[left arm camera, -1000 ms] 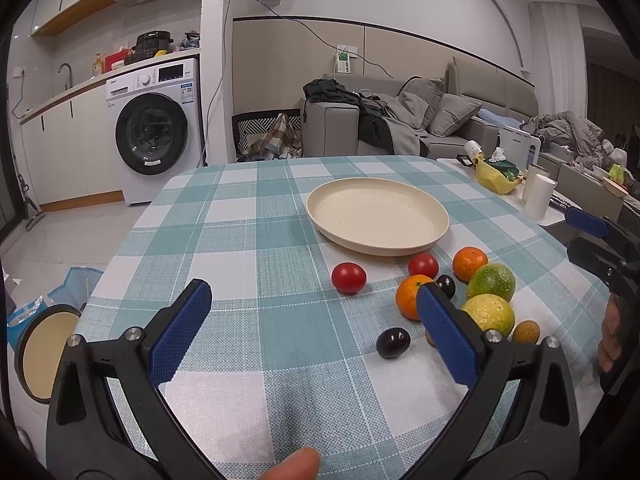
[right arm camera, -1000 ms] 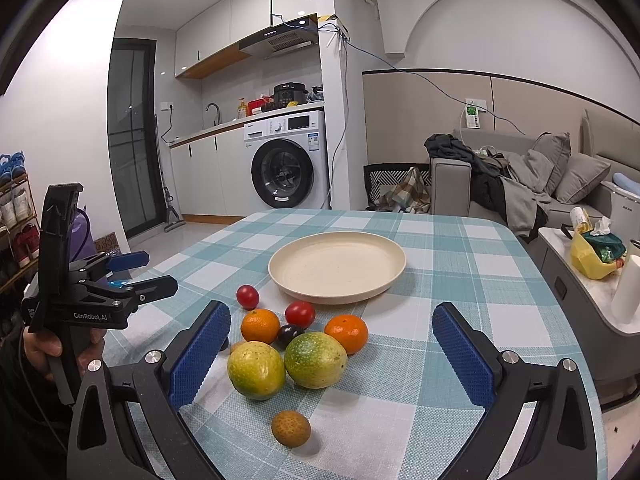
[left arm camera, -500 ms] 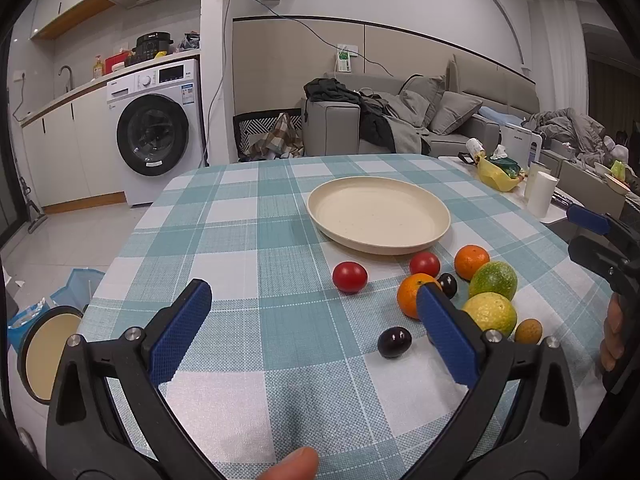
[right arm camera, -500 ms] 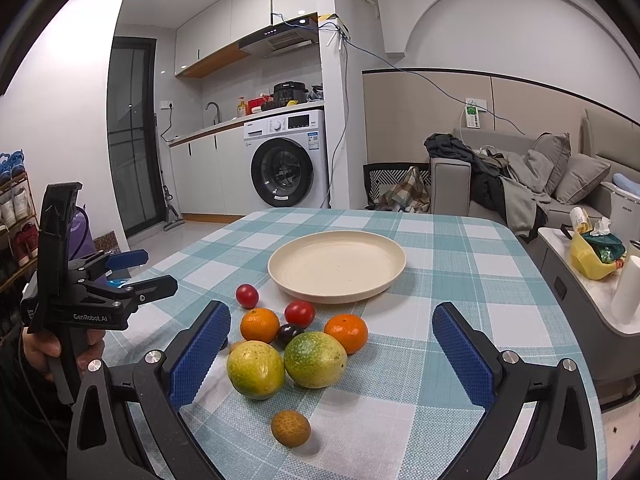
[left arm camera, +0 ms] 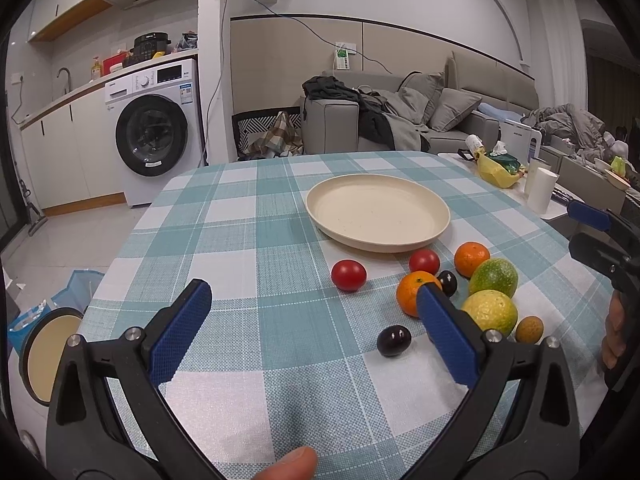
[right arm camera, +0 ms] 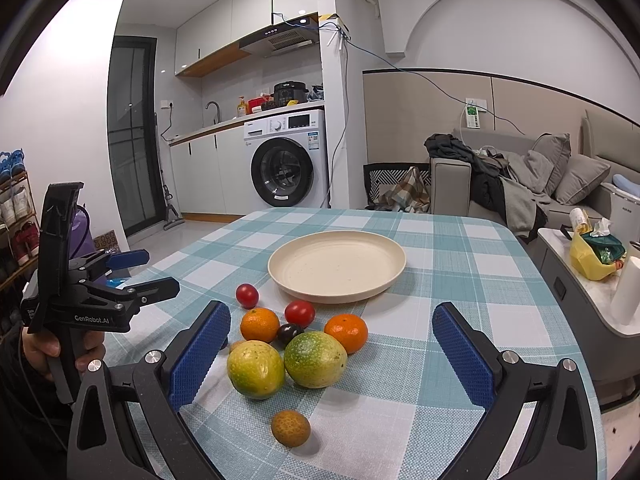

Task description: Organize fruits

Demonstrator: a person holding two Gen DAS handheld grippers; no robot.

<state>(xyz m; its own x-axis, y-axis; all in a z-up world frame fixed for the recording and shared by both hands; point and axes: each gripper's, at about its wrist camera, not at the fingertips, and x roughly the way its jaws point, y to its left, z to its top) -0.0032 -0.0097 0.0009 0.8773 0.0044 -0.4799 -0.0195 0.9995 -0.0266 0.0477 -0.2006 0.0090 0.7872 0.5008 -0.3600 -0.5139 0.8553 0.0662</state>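
Observation:
A cream plate (left arm camera: 378, 216) (right arm camera: 337, 266) sits empty on the checked table. In front of it lie two red tomatoes (left arm camera: 349, 275) (left arm camera: 424, 261), two oranges (left arm camera: 414, 292) (left arm camera: 471, 253), two dark plums (left arm camera: 394, 341) (left arm camera: 447, 283), two yellow-green fruits (right arm camera: 256, 368) (right arm camera: 315, 359) and a small brown fruit (right arm camera: 291, 428). My left gripper (left arm camera: 314, 300) is open and empty, above the table left of the fruit. My right gripper (right arm camera: 332, 332) is open and empty, with the fruit cluster between its fingers.
The table (left arm camera: 240, 240) has a teal and white cloth. A side table with a yellow bag (right arm camera: 592, 256) and a white roll (right arm camera: 626, 292) stands to the right. A washing machine (left arm camera: 154, 136) and a sofa (left arm camera: 400, 120) stand beyond.

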